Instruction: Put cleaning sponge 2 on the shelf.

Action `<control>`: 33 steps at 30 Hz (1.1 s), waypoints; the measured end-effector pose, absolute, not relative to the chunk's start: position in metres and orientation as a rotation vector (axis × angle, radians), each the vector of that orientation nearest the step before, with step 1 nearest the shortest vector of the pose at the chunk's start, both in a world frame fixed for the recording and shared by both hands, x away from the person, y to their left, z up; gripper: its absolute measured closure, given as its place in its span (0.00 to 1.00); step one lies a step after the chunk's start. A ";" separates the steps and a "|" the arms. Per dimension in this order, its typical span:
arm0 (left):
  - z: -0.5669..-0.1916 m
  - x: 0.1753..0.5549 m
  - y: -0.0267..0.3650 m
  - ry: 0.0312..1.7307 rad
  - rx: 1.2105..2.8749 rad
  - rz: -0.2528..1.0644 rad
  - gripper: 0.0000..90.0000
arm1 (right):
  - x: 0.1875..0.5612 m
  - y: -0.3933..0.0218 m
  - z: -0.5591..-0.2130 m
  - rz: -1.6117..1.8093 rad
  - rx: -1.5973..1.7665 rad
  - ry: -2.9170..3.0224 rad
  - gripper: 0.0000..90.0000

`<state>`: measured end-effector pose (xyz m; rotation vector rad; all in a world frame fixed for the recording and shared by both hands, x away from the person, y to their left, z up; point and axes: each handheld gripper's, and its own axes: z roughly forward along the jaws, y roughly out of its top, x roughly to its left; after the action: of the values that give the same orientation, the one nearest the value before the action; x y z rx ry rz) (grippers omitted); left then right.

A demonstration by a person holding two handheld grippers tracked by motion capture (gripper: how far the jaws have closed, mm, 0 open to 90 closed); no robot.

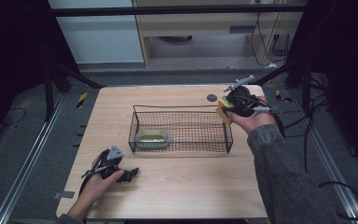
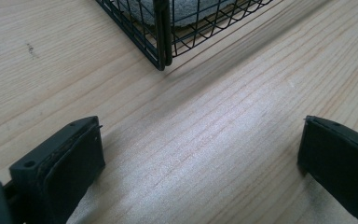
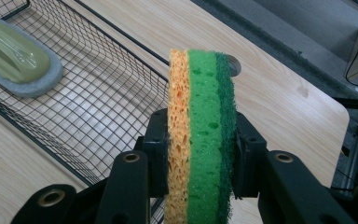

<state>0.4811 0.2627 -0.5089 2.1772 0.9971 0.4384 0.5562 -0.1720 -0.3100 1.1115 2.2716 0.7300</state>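
Pale wood grain covers the table [image 1: 177, 186], which stands on a grey floor with metal rails at both sides, dark frame posts around it and light cabinets behind. A black wire basket [image 1: 181, 128] sits mid-table with a grey-rimmed green dish [image 1: 152, 136] in its left end.

The right gripper [image 1: 230, 108] is clamped on a sponge [image 1: 224, 110], held in the air just off the basket's right end. Its own view shows what the high view cannot: the sponge [image 3: 201, 135] stands on edge in orange, green and dark green layers.

The left gripper [image 1: 131, 174] rests on the table near the front left, jaws wide apart and holding nothing; its view shows a basket corner [image 2: 163, 35]. No readable writing appears.
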 end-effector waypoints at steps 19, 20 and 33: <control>-0.509 0.481 0.263 0.992 2.178 0.437 0.00 | 0.571 -0.166 -0.330 0.759 1.095 2.313 0.72; -0.509 0.481 0.263 0.992 2.178 0.436 0.00 | 0.573 -0.165 -0.333 0.750 1.091 2.316 0.72; -0.509 0.482 0.263 0.991 2.178 0.435 0.00 | 0.589 -0.167 -0.358 0.741 1.130 2.347 0.72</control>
<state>0.4816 0.2635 -0.5091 2.1780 0.9906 0.4352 0.5885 -0.1671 -0.3577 1.1298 2.3470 0.7411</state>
